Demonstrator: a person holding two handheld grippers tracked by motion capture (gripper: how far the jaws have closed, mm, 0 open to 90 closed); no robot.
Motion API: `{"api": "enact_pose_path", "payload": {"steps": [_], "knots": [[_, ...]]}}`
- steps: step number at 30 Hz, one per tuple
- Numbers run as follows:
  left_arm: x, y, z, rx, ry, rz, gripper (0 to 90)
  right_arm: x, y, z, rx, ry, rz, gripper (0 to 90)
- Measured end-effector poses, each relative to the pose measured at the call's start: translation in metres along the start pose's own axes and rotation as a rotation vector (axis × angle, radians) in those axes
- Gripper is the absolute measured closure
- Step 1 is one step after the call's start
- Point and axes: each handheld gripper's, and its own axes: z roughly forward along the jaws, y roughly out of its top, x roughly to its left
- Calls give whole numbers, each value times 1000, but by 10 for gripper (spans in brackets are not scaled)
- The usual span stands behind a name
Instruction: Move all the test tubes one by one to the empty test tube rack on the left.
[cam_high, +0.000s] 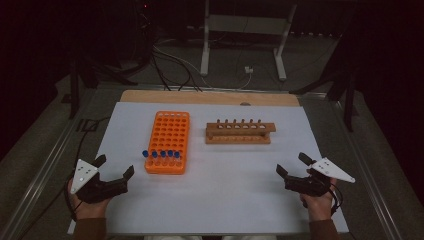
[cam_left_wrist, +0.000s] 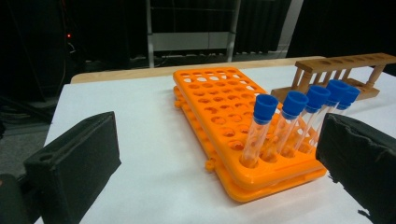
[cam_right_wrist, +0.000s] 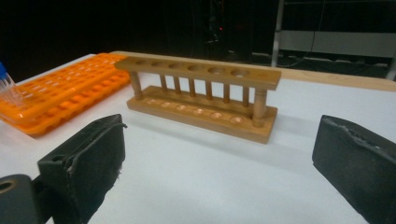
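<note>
Two grippers sit near the front edge of the bench, one toward each front corner, both resting over the white sheet (cam_high: 220, 200) that covers most of the top. At the front-left corner the left gripper (cam_high: 116, 167) is released, its jaws spread wide with nothing between them, and its own view shows bare white sheet in the gap. At the front-right corner the right gripper (cam_high: 293, 165) is likewise released, jaws wide apart and holding nothing (each is carried in a hand that comes in over the front edge).

Just beyond the left gripper, and slightly toward the middle of the bench, stands the orange rack (cam_high: 169, 142), its long side running from front to back. Its nearest row carries five clear tubes with blue caps (cam_left_wrist: 306, 116), standing side by side and leaning a little in their holes; the left gripper's own view looks straight at them, with the right-hand jaw close beside the end of that row but apart from it. All the holes farther back in the orange rack are unfilled.

Farther back and to the right, near the middle of the bench, the wooden rack (cam_high: 239, 133) stands crosswise, well apart from the right gripper and just beside the orange rack's back half. Its top row of holes holds nothing.

Behind the white sheet, a strip of bare wooden bench top (cam_high: 210, 97) shows along the back edge.
</note>
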Motion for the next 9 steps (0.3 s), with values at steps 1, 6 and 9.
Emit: {"api": "enact_pose_path", "payload": {"steps": [1,6,9], "knots": [[-1,0,0,1,-1,1,5,-1,-1,0,3,0,2,29],[-2,-1,0,4,2,4,5,-1,-3,2,10,-2,5,29],[-1,-2,1,14,6,1,5,-1,-3,3,9,-5,6,29]]}}
